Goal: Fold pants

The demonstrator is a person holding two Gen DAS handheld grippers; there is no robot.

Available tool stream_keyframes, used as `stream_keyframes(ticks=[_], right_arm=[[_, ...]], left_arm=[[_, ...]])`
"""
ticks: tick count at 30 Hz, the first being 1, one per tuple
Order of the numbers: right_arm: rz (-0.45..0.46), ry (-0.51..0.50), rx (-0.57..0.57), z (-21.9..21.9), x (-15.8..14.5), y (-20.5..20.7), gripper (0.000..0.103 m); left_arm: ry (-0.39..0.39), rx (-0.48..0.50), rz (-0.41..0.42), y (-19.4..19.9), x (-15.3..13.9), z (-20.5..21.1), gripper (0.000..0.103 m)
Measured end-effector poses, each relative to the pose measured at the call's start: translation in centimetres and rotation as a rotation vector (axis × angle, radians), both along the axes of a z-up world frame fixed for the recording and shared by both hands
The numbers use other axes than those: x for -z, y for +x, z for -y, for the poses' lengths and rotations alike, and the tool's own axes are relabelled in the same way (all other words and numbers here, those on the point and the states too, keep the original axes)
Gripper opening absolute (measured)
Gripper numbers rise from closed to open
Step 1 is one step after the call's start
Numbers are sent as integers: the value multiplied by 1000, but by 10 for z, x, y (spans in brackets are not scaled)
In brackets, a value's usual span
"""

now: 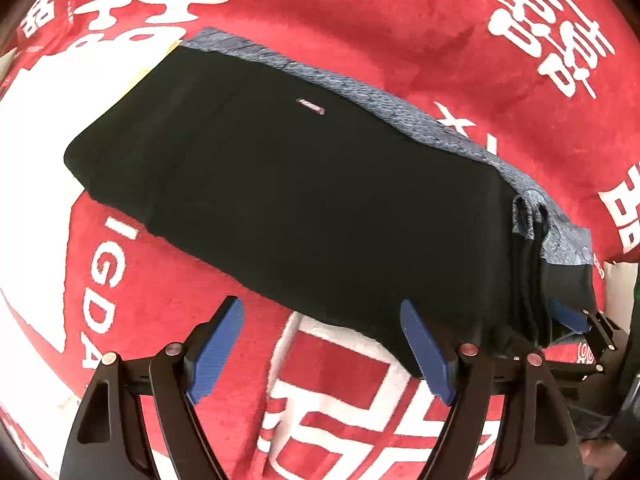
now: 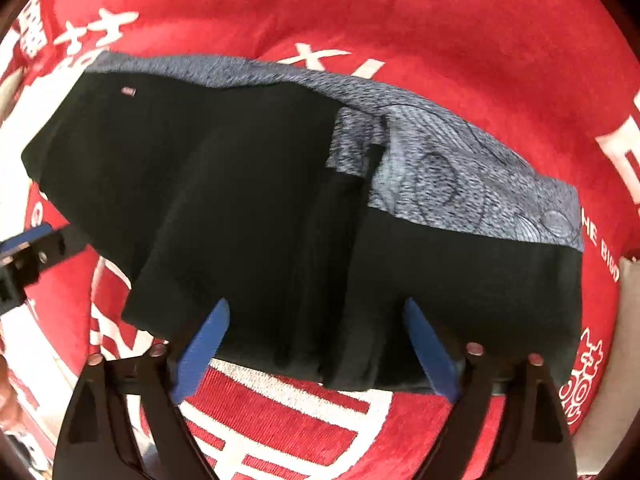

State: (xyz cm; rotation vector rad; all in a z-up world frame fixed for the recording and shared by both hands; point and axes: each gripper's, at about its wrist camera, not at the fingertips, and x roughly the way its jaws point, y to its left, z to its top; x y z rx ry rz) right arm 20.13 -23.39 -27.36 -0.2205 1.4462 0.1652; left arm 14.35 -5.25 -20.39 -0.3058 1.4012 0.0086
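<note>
Black pants lie folded in a compact stack on the red printed cloth. Left tongs and right tongs both spread wide, gripping nothing, at the near hem. Judgement: fold looks finished; best pull straight away without snagging the edge, or square the layers gently.

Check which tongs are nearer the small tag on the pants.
Left. The left tongs sit at the pants' near edge below the tag; the right tongs are farther along, tag far off.

Bright, even light; strong fisheye bending and dark corners in both views; right wrist view slightly blurred.
</note>
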Motion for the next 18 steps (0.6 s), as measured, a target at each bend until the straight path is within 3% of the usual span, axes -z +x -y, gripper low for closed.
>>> stream_keyframes(ticks=[8,18], right_arm=[[0,-56,0,-7,5,2,98],[7,-91,17,-13,13,11,100]], left_arm=[[-14,-60,9,-7,2,-27,81],[-133,-184,92,-12,2,-93,81]])
